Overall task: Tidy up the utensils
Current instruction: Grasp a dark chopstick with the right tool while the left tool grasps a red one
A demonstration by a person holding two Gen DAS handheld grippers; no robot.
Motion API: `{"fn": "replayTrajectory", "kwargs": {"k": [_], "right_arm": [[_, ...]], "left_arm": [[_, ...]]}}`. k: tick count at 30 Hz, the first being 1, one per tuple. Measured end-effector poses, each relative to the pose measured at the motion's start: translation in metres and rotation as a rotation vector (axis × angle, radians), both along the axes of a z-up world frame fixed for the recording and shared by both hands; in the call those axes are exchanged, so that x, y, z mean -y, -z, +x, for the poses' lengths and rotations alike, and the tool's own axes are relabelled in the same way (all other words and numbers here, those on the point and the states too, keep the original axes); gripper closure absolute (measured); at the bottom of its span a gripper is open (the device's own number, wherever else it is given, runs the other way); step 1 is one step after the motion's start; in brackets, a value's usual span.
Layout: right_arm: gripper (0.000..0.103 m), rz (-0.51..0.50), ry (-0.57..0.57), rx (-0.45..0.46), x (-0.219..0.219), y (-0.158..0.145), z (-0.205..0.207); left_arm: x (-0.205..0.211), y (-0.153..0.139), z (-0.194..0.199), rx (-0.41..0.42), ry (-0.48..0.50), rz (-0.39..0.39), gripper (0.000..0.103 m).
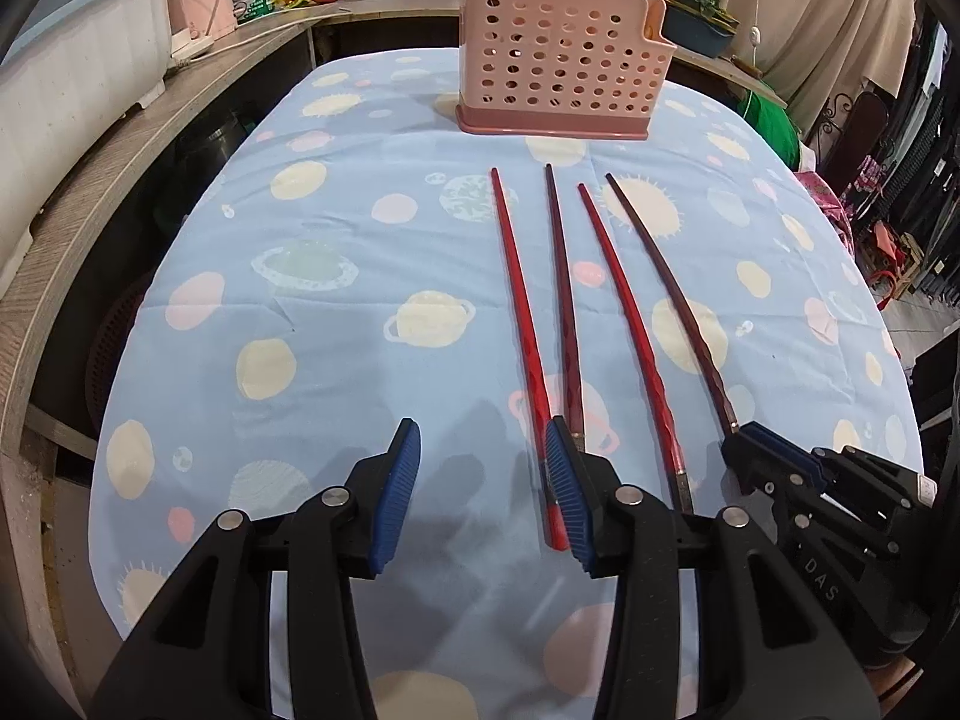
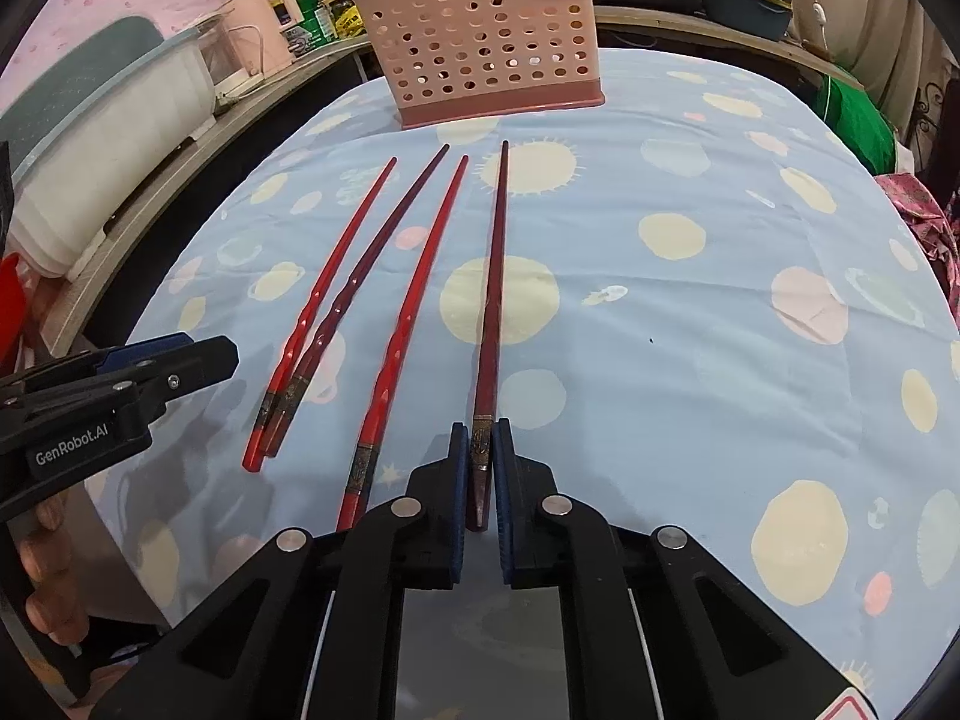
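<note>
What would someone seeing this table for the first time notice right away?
Four long red and dark chopsticks lie side by side on the blue planet-print tablecloth, tips toward a pink perforated utensil holder at the far end. The right gripper is closed on the thick end of the rightmost dark chopstick, while the left gripper stands open by the leftmost pair.

Table (image 1: 252, 312) under blue planet-print cloth: four chopsticks (image 1: 522, 312) side by side, pink holder (image 1: 558, 66) beyond.

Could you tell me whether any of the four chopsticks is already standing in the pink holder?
No, all four chopsticks lie flat on the tablecloth before the pink holder.
</note>
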State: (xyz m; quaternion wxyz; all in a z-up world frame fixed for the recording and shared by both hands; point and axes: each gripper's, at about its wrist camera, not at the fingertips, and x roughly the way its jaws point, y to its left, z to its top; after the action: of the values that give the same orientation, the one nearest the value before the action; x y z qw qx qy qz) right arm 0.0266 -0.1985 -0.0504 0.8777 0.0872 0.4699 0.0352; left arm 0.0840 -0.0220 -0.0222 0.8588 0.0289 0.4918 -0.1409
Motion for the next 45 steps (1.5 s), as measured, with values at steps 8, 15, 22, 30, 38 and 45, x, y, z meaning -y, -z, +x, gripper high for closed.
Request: {"fn": "replayTrajectory", "kwargs": {"k": [8,15,22,30,38,45], "right_arm": [[0.096,0.007,0.011,0.0,0.003,0.0,-0.003],[0.096,0.011,0.011,0.002,0.004,0.0,-0.005],[0.096,0.01,0.011,0.003,0.004,0.001,-0.005],[0.096,0.01,0.011,0.003,0.004,0.001,-0.005],[0.096,0.009,0.01,0.004,0.004,0.001,-0.006],[0.096,0.013,0.01,0.005,0.004,-0.001,-0.006]], "left_arm": [[0.007,0.006,-0.009,-0.03,0.027,-0.01,0.057],[0.011,0.015,-0.01,-0.042,0.033,0.018,0.057],[0.009,0.021,-0.009,-0.046,0.024,0.032,0.057],[0.01,0.026,-0.009,-0.034,0.019,0.078,0.057],[0.011,0.025,-0.01,-0.022,0.027,0.077,0.08],[0.011,0.024,-0.01,-0.033,0.039,0.059,0.096]]}}
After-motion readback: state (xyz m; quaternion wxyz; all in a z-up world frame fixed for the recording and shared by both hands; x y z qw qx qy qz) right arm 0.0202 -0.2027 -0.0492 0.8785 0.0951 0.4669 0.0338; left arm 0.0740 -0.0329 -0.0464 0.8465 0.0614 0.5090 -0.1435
